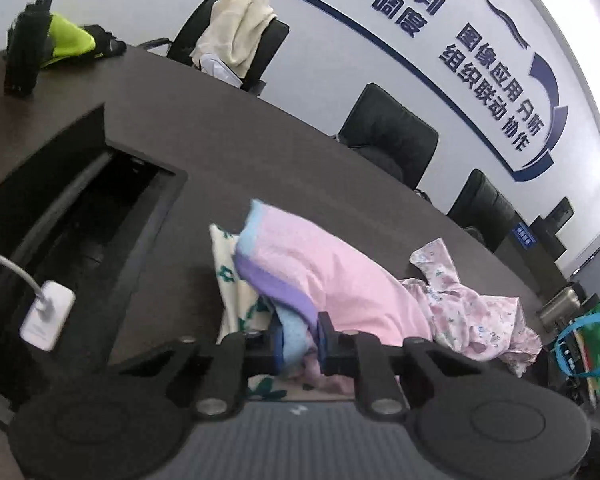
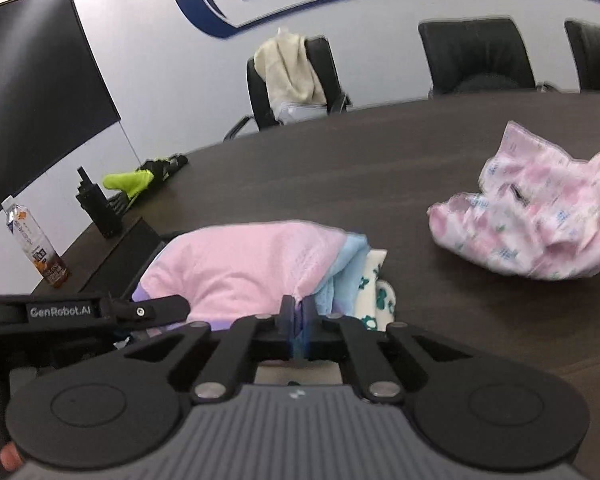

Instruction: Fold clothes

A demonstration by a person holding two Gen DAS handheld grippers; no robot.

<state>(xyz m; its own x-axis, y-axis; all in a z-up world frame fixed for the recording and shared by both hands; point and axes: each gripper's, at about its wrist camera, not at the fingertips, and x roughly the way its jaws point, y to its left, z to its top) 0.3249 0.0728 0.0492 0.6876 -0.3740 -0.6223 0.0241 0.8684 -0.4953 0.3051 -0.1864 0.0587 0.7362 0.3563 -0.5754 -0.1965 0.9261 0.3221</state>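
Note:
A pink garment (image 1: 332,276) (image 2: 236,268) with purple and light-blue bands lies in a heap on the dark table. A cream cloth with green prints (image 1: 230,284) (image 2: 376,292) sticks out from under it. My left gripper (image 1: 302,340) is shut on bunched blue and pink layers at the garment's near edge. My right gripper (image 2: 297,314) is shut on a thin purple and pink edge of the same garment. The left gripper's black finger (image 2: 156,311) reaches in from the left of the right wrist view. A crumpled pink floral garment (image 1: 472,312) (image 2: 540,220) lies apart to the right.
An open cable recess (image 1: 100,208) in the table (image 1: 220,140) holds a white charger (image 1: 46,316). A black radio (image 1: 24,52), a yellow-green item (image 2: 130,182) and a bottle (image 2: 36,248) stand far left. A green bag (image 1: 592,344) and a metal flask (image 1: 560,306) sit right. Black chairs (image 1: 388,132) line the far edge.

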